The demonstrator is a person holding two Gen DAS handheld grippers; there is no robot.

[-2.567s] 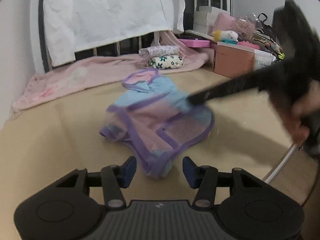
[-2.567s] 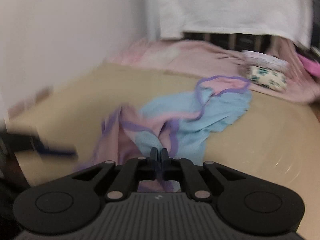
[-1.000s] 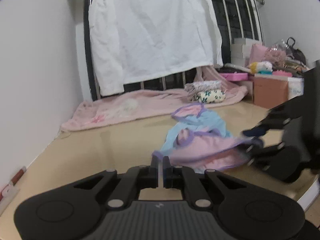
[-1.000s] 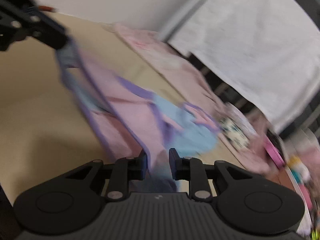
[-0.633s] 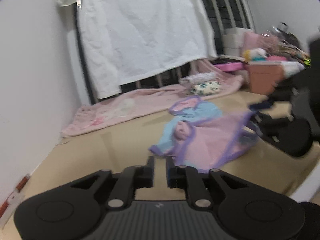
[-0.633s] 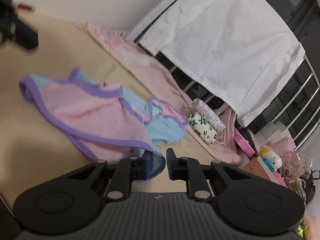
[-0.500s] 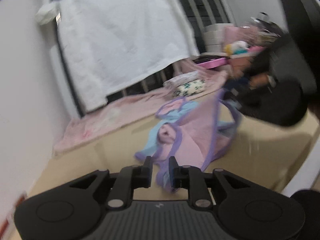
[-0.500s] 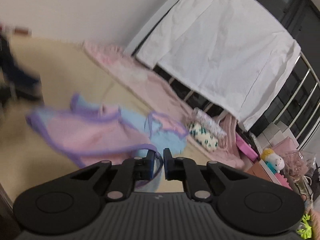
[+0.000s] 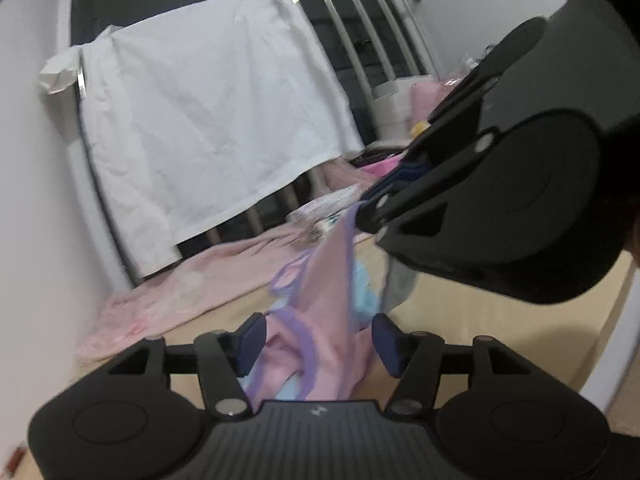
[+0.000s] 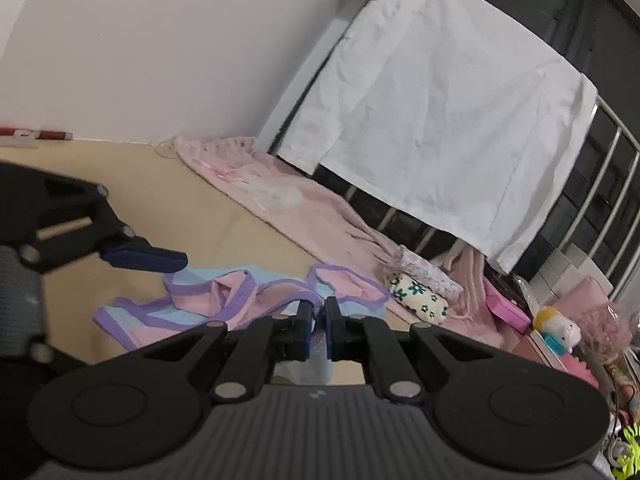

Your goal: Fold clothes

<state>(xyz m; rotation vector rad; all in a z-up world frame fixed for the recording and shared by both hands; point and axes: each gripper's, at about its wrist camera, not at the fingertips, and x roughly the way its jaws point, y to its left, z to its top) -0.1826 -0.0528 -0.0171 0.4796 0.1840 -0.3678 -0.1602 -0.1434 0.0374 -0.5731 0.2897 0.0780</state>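
1. Two grippers, one garment: a small pink and blue piece with purple binding, part lying on the tan bed, part lifted.
2. Right gripper has its jaws nearly together, pinching a purple-bound edge right at the tips; in the left view the cloth rises in a taut strip to those same jaws.
3. Left gripper stands wide open and holds nothing. The garment's bunched lower end sits between and just beyond its pads, with no grip shown.
4. Handling, as I judge it: light, thin and fully limp. It sags from any single hold and wrinkles rather than keeping a crease, so it wants two holds and a flat lay.
5. Best hold: the purple binding, which looks thicker and less likely to slip than the pink panel.
6. For the open left gripper, the near edge straight ahead of its pads is the natural spot, well apart from the right's pinch so the cloth can spread.
7. Beyond the garment, ahead of both grippers, lie a pink blanket and folded pieces.
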